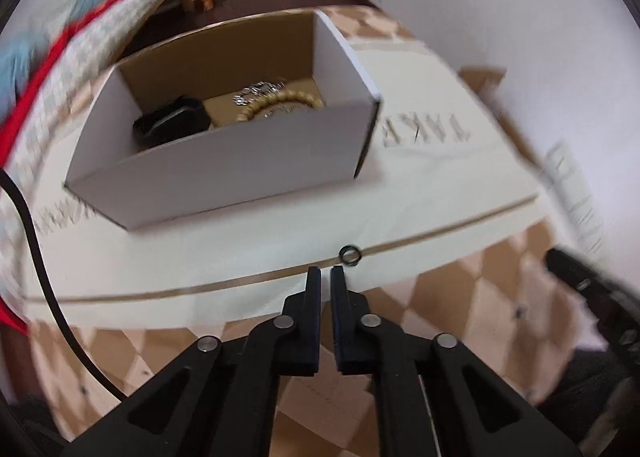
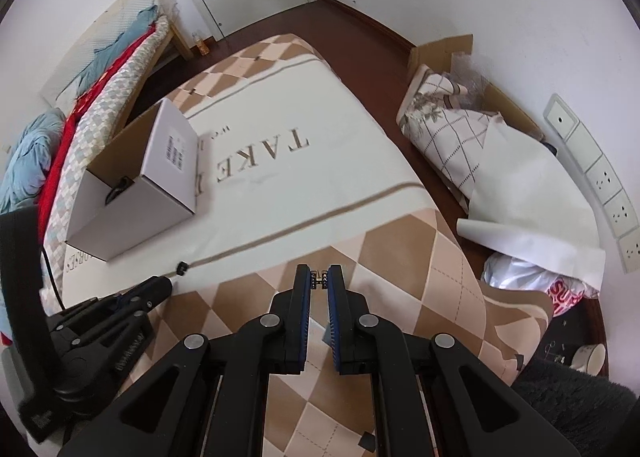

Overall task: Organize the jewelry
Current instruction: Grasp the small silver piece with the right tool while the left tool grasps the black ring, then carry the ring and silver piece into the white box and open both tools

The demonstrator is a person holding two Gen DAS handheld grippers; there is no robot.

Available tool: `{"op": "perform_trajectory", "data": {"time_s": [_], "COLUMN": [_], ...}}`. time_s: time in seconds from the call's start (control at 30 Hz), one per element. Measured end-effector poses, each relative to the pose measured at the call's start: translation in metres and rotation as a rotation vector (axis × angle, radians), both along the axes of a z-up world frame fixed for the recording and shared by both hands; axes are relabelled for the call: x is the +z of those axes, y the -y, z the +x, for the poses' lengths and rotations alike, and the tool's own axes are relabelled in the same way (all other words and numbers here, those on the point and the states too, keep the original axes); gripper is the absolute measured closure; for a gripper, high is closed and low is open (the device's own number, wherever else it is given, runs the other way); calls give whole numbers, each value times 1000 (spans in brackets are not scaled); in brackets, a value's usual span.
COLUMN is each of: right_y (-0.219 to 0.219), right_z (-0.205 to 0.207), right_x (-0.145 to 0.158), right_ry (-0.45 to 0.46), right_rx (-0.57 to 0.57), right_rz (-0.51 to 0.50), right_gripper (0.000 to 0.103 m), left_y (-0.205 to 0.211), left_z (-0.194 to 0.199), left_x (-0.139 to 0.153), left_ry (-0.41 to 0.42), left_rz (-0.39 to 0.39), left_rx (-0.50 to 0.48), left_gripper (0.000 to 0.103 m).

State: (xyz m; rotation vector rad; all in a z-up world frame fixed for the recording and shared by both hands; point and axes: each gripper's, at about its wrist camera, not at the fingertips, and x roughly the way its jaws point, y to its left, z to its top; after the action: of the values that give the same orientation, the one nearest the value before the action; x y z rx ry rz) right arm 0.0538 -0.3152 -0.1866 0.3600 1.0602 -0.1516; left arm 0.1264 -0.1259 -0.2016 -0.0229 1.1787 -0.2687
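An open white cardboard box (image 1: pixel 224 161) stands on the bed; it also shows in the right wrist view (image 2: pixel 132 209). Inside lie a black watch (image 1: pixel 172 121), a gold bead bracelet (image 1: pixel 280 103) and a silver chain (image 1: pixel 258 91). A small dark ring (image 1: pixel 350 255) lies on the bedspread just beyond my left gripper (image 1: pixel 325 271), whose jaws are nearly shut and empty; the ring also shows in the right wrist view (image 2: pixel 182 268). My right gripper (image 2: pixel 319 277) is shut on a small studded jewelry piece (image 2: pixel 319 280) held above the bedspread.
The bedspread (image 2: pixel 304 185) is cream with a brown checked border and the word TAKE. Piled bedding (image 2: pixel 52 137) lies left of the box. A black cable (image 1: pixel 36 257) runs at the left. A carton with cloth (image 2: pixel 460 129) sits on the floor at right.
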Motion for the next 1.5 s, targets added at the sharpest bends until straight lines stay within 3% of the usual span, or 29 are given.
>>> {"op": "perform_trajectory", "data": {"time_s": [0.07,0.1,0.13,0.17,0.5,0.57,0.6,0.87,1.33,1.5], "right_y": [1,3,4,5,15,16,17,15,12,4], "right_z": [0,0,1,1,1,2,2,4,4,9], "right_x": [4,6,8,8,11,14,15,28,42,58], "right_ry": [7,12,17,20,26,32,36,70,101,123], "right_rx": [-6,-12,-18,-22,-48,-49,-50,-40,-30,12], "right_rz": [3,8,8,7,21,19,20,27,57,85], "right_gripper": [94,94,94,94,94,94,94,94,94,94], "left_y": [-10,-12,-13,-12,30,30,30,18,-54,-73], "left_z": [4,6,8,9,14,10,9,6,12,12], "left_x": [2,2,2,2,-19,-16,-14,10,44,82], "left_ry": [-1,0,0,4,15,35,38,104,110,155], "left_rz": [-31,-42,-49,-44,133,127,129,137,-29,-66], "left_rx": [43,48,45,38,-101,-111,-111,-93,61,80], "left_gripper": [81,61,50,50,52,86,93,93,93,93]}}
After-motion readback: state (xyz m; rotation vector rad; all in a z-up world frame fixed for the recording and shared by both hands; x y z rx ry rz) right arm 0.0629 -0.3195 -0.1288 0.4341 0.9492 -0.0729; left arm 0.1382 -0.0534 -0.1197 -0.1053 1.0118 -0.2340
